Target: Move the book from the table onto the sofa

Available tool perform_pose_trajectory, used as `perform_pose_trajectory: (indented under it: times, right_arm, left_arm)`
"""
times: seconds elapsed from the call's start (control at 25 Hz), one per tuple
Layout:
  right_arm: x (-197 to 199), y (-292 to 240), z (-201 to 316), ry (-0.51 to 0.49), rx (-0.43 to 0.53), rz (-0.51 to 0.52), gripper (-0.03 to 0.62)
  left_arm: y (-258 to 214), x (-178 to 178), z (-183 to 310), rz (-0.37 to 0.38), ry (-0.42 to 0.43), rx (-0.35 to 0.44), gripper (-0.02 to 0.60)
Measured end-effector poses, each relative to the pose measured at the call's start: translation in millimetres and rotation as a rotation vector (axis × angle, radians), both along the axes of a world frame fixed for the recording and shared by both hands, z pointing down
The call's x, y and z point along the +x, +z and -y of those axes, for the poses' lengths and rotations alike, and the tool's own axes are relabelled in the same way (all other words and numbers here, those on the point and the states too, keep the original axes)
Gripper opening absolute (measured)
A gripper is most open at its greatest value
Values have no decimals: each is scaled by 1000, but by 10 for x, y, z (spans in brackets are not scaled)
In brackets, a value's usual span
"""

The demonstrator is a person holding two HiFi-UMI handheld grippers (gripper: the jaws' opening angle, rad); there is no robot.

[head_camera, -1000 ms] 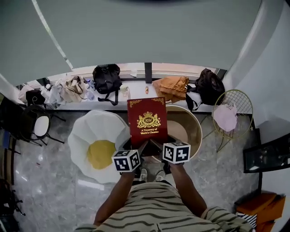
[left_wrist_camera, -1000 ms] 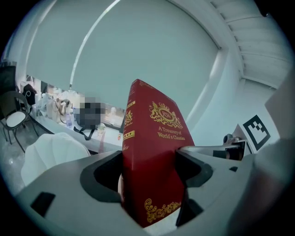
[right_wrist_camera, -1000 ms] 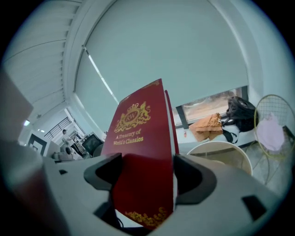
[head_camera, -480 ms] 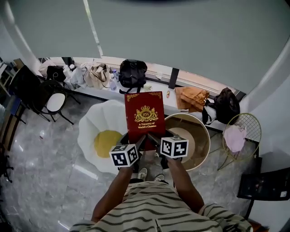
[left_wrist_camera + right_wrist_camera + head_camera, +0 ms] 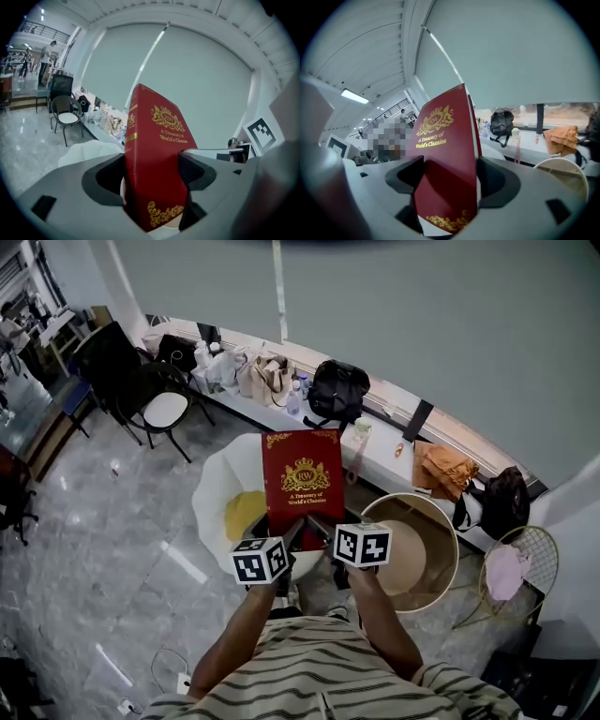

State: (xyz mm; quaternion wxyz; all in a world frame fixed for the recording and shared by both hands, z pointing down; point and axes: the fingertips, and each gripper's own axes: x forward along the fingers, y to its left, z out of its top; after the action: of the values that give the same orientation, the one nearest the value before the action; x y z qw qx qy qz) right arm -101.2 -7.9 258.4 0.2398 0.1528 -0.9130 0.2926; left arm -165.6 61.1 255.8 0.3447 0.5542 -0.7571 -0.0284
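Clamping the book (image 5: 302, 479) "A Treasury of World's Classics" are both hand-held grippers (image 5: 289, 538) (image 5: 322, 529).

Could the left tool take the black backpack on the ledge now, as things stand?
Probably not. The left tool is shut on the lower edge of the red book, which the right tool grips too, and the black backpack lies well beyond the book's top edge.

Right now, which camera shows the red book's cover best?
Head view: the red book faces it, cover nearly whole. The left gripper view adds the spine; both gripper views see the cover slanted, jaws hiding part.
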Motion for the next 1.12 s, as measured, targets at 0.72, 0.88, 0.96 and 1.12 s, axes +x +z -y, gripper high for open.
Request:
perform_pose_trajectory:
  times: [0.72,0.88,0.96,1.12]
  right_arm:
    - [-1187,27,-774,-230,8,7,365]
    - [-1506,40,-996,-282,16,5,365]
    - [-1668,62,-1085,-308,15,2,365]
    - [-1950,106,-1258,-351,16,-8,365]
  left_arm:
    - [26,-1006,-892,0,-235,10,359]
    - [44,-1286,-1139,-5,-288,13,359]
    - [67,-1426,-1238,-8,-314,12,360]
    - [126,-1670,-1422,-24,-356,12,360]
